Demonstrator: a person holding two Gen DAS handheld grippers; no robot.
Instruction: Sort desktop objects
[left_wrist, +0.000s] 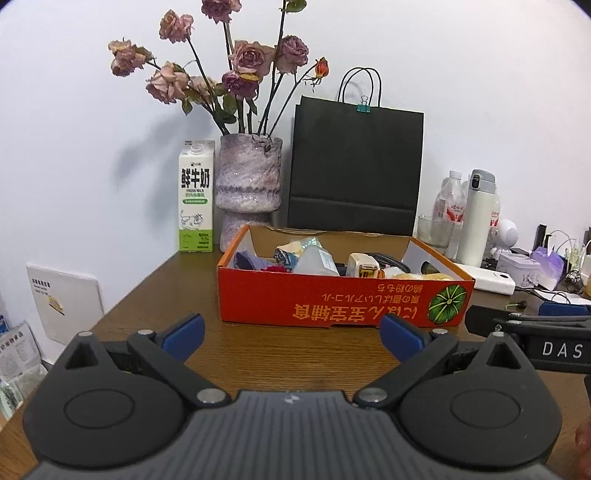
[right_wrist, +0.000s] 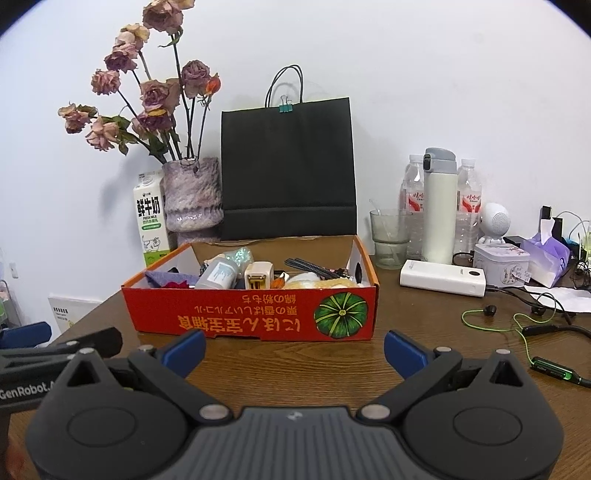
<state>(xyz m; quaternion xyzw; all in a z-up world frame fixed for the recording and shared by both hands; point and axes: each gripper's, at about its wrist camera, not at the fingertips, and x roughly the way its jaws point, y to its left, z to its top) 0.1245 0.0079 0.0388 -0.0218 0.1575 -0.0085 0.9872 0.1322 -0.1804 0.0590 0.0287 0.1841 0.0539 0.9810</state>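
Left gripper (left_wrist: 291, 334) spread wide, empty, low over the bare worktop (left_wrist: 288, 354); right gripper (right_wrist: 293, 349) same, spread and empty, just beside it on the right; box (right_wrist: 255, 314) sits dead ahead of both, long axis running left-right across the view, near wall facing the grippers; already holds a charger (right_wrist: 258, 277), bottle (right_wrist: 218, 275), cables, cloth bits; loose earphones (right_wrist: 517, 325) lie on the worktop right of the box, near the right gripper, well off from the left; power bank (right_wrist: 441, 282) farther back right; likely next pick falls to the right arm; bag (right_wrist: 288, 166) and vase (right_wrist: 192, 195) behind the box.
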